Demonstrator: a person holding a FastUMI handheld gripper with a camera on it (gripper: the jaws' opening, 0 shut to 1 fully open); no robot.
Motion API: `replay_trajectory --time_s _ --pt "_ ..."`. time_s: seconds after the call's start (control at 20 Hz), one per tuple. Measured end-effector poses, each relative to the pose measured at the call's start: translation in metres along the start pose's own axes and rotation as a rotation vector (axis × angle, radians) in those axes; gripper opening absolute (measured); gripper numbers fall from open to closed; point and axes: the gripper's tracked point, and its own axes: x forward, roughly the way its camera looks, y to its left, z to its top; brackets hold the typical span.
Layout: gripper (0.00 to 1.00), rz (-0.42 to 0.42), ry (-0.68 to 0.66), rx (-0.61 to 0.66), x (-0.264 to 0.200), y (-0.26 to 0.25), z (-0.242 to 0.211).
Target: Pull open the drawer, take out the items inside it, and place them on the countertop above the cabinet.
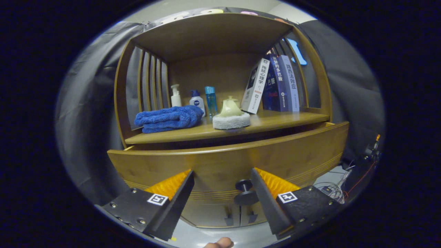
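The drawer [227, 162] stands pulled partly out, its inside hidden, while the gripper [222, 184] is spread around the knob [245, 193], unpinched; unloading remains.

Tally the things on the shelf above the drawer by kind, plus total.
Bottles: 3
Books: 3
Towel: 1
Sponge brush: 1
Total: 8
Gripper open, knob between its fingers.

Wooden drawer [224, 162] pulled partly open, dark knob [245, 193] btwn open jaws
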Motion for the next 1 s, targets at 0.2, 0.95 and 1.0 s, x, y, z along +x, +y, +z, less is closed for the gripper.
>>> replay_trajectory --time_s 0.2,0.95,1.0 --pt "1.00 0.003 -0.006 0.002 0.015 0.001 0.002" --pt "0.99 0.007 -0.039 0.002 0.044 -0.002 0.007" --pt "0.98 0.007 -0.037 0.005 0.044 -0.002 0.007"
